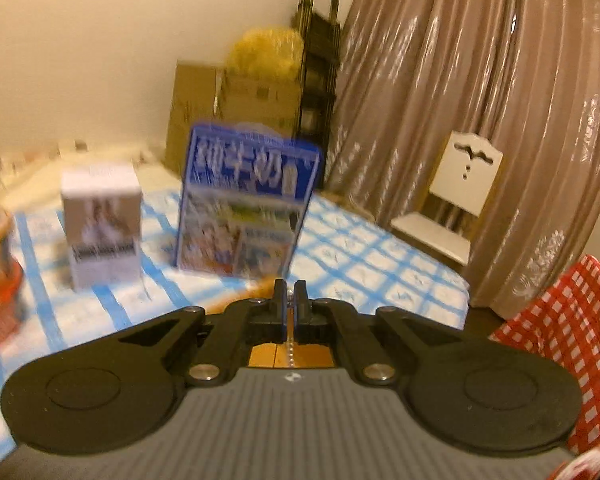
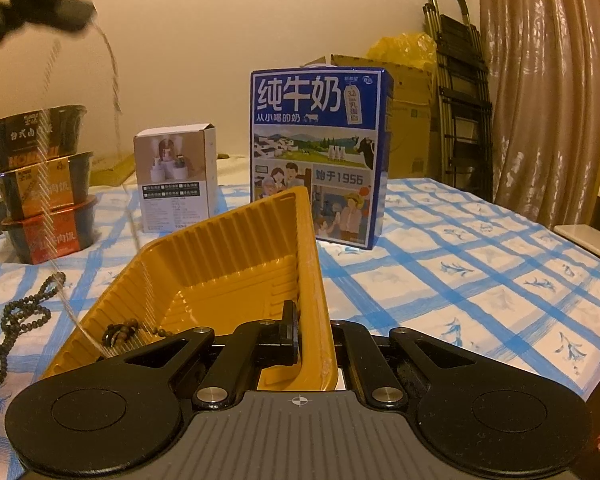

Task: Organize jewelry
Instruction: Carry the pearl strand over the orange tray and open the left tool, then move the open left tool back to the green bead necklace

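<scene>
Your left claw (image 1: pixel 289 294) is pinched shut on a thin silver bead chain (image 1: pixel 289 350); seen from the right, the chain hangs blurred over the yellow tray (image 2: pixel 220 264). Your right claw (image 2: pixel 314 320) clamps that tray's rim, tilting it off the desk (image 2: pixel 480 272). A dark bead bracelet (image 2: pixel 120 332) lies inside, a dark bead necklace (image 2: pixel 20 320) beside it. The blue carton (image 2: pixel 318 152) reads "纯牛奶" and "1956".

Left-wrist view motion-blurred, milk carton (image 1: pixel 248 204) lettering smeared, right tool's far finger hidden behind yellow tray (image 2: pixel 236 264) wall, bead string (image 2: pixel 16 320) left of tray cut by edge.
</scene>
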